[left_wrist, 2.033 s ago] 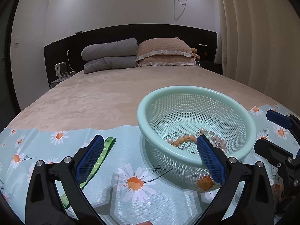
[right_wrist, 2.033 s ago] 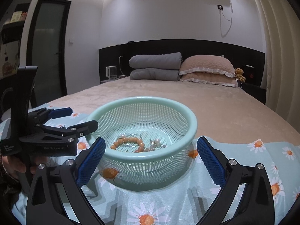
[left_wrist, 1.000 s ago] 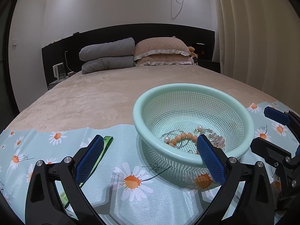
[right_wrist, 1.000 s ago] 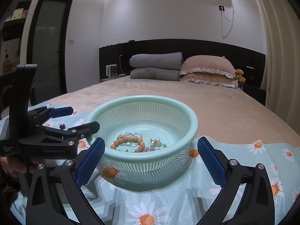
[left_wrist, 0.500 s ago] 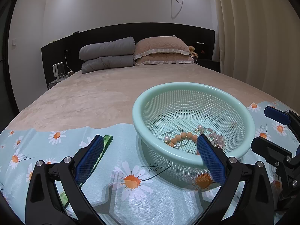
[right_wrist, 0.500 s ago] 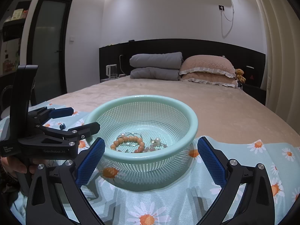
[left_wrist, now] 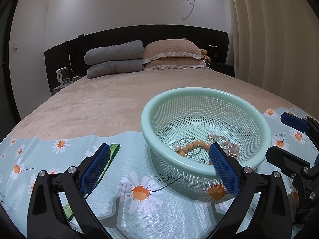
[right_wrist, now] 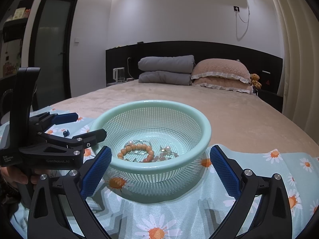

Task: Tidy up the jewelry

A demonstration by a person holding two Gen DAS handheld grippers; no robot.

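A mint-green mesh basket [left_wrist: 205, 107] [right_wrist: 151, 107] is sitting upright on a daisy-print cloth [left_wrist: 139, 195] [right_wrist: 259, 179], its opening facing up. Inside, at the bottom, an orange bead bracelet [left_wrist: 191, 146] [right_wrist: 135, 149] is lying in a loose curve, its long axis running roughly left to right in both views. Beside it, touching or nearly so, pearl-and-pink bead pieces [left_wrist: 225, 142] [right_wrist: 166, 152] are lying tangled with thin metal wires; I cannot tell the single pieces apart.

I am holding my left gripper [left_wrist: 157, 167] [right_wrist: 85, 125] with its blue-padded fingers spread wide and nothing between them; its right finger [left_wrist: 223, 171] is overlapping the near rim of the basket in the left view, though I cannot tell whether it is touching. I am holding my right gripper [right_wrist: 159, 169] [left_wrist: 287, 137] equally wide, with the basket framed between its fingers and nothing gripped.

A green strap [left_wrist: 107, 157] is lying flat on the cloth to the left of the basket, its long axis running away from me. A small dark clip [right_wrist: 66, 133] is resting on the cloth behind my left gripper.

The cloth is covering the near end of a bed [left_wrist: 119, 95] with a tan cover. At the dark headboard [right_wrist: 199, 51], grey folded quilts [left_wrist: 113, 59] and pink frilled pillows [left_wrist: 173, 55] are stacked side by side.
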